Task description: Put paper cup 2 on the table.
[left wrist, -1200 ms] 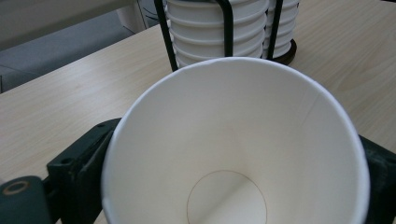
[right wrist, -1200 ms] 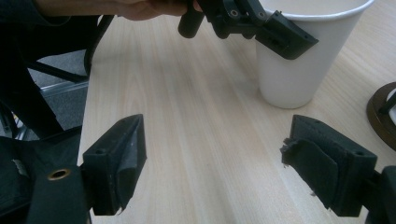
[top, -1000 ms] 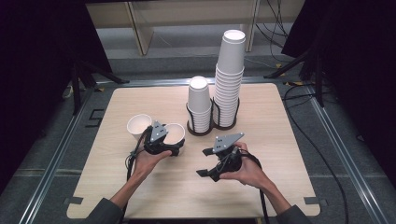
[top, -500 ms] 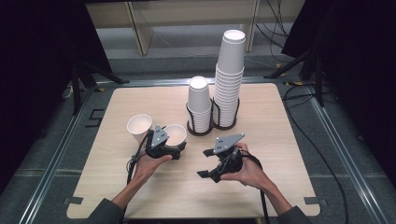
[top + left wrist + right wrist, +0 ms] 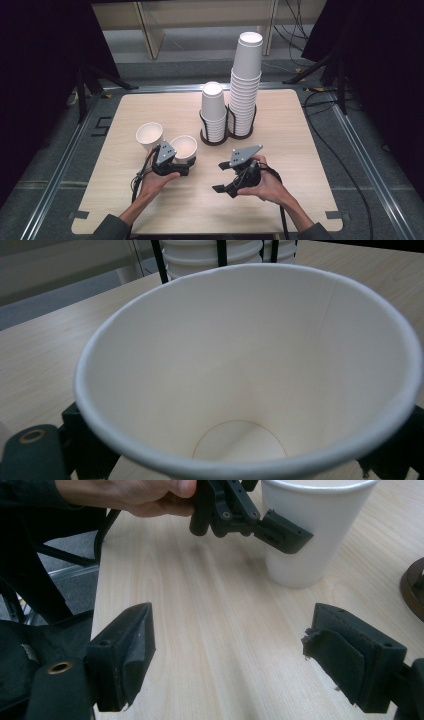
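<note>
Two loose white paper cups stand upright on the wooden table. My left gripper has the right-hand cup between its jaws, which have just been closing and now press its wall. That cup's open mouth faces the left gripper view. The other cup stands just left of it, untouched. In the right gripper view, one of the left gripper's fingers lies against the cup's side, and the cup rests on the table. My right gripper hovers to the right of them, open and holding nothing.
Behind the cups, a black wire holder carries a short stack of cups and a tall stack. Cables trail off the table's right side. Bare tabletop lies along the front edge and right.
My left gripper has sunk slightly around the right-hand cup and its jaws have drawn in onto it. The right gripper and both cups have stayed put.
</note>
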The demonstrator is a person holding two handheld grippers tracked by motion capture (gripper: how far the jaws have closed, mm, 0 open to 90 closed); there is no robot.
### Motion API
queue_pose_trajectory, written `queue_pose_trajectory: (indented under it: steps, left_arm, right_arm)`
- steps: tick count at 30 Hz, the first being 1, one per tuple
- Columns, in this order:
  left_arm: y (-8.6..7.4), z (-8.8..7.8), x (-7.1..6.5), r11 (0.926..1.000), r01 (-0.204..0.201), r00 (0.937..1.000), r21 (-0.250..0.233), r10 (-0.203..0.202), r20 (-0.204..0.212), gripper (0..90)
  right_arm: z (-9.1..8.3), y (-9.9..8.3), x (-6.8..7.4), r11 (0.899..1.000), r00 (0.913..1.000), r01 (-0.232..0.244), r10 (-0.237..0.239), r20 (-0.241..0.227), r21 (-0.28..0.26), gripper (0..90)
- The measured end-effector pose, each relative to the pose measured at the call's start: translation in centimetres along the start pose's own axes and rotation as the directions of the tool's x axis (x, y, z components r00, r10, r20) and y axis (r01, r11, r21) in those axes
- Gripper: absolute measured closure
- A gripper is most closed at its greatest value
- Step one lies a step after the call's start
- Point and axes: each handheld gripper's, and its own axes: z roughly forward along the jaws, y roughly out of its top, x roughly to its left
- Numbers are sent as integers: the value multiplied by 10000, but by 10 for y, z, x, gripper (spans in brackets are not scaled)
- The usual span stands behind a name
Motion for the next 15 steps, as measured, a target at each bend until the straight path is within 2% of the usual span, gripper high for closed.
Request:
queue_pose_trajectory:
  steps: [6, 8, 9, 11, 12, 14, 15]
  left_arm:
    - [-5, -5, 1, 9997, 207, 9996, -138, -204, 172, 125]
    - [-6, -7, 1, 9998, 124, 9997, -128, -121, 217, 126]
    - [-7, -9, 1, 9999, 64, 9999, -80, -63, 161, 126]
    - [-8, -12, 1, 9999, 133, 9997, -107, -131, 223, 127]
    - [-8, -15, 2, 10000, -15, 9998, -2, 15, 186, 126]
    - [-10, -18, 3, 10000, 52, 9998, -50, -51, 191, 126]
    - [-10, -20, 4, 10000, -26, 9999, 72, 25, 160, 126]
  right_arm:
    - [-1, -3, 0, 10000, 10000, -47, 47, -28, 83, 194]
    - [-2, -4, 1, 9998, 9997, -175, 177, -152, 110, 194]
    - [-2, -5, 0, 9999, 9999, -76, 77, -102, 65, 194]
    - [-2, -6, 0, 9998, 9998, -161, 162, -148, 100, 193]
    - [-2, -7, 0, 9999, 9998, -131, 133, -174, 102, 194]
    - [-2, -8, 1, 9998, 9998, -150, 152, -98, 123, 194]
    - [-2, -9, 1, 9997, 9998, -187, 188, -89, 151, 194]
